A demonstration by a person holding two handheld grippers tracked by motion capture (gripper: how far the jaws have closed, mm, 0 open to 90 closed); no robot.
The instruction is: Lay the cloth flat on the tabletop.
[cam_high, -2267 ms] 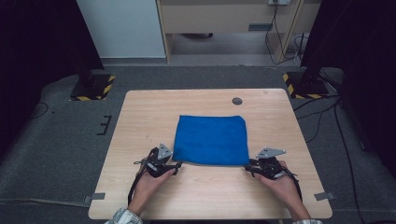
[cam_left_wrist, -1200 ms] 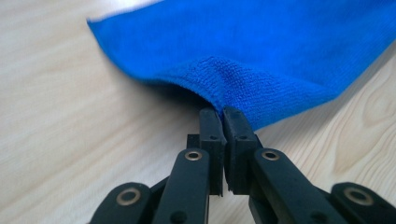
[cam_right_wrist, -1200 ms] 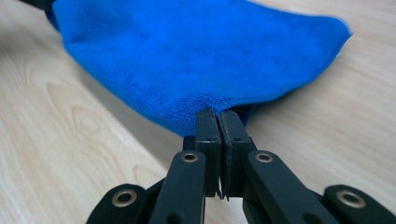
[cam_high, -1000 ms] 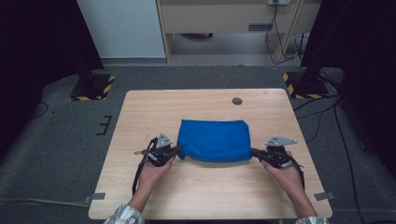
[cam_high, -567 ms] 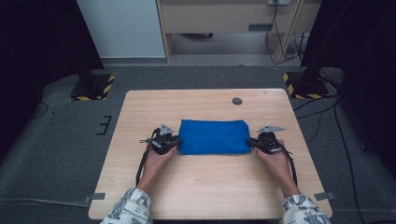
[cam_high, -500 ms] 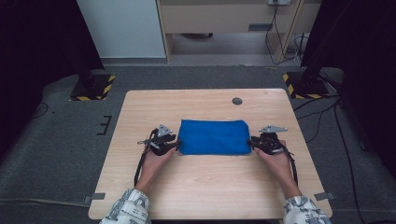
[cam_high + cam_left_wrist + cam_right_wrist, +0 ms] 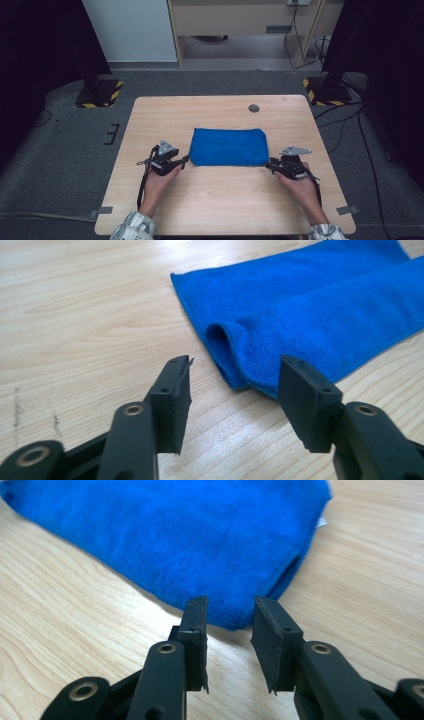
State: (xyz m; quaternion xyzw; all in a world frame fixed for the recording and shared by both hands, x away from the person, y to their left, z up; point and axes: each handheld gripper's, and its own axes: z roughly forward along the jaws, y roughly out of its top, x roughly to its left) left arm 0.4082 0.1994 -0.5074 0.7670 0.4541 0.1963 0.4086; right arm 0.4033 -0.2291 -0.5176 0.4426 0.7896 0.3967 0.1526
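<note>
Blue cloth (image 7: 229,146) now lies folded in half mid-table (image 7: 210,210), near edge brought over. Left gripper (image 7: 235,390) and right gripper (image 7: 229,622) jaws have just been opening, apart, nothing clamped, cloth released. Fold step looks done.

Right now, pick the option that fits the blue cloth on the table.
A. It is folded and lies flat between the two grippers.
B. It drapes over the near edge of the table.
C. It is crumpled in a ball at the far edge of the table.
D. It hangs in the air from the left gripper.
A: the blue cloth lies folded flat on the table, with the left gripper at one end and the right gripper at the other, neither gripping it.
</note>
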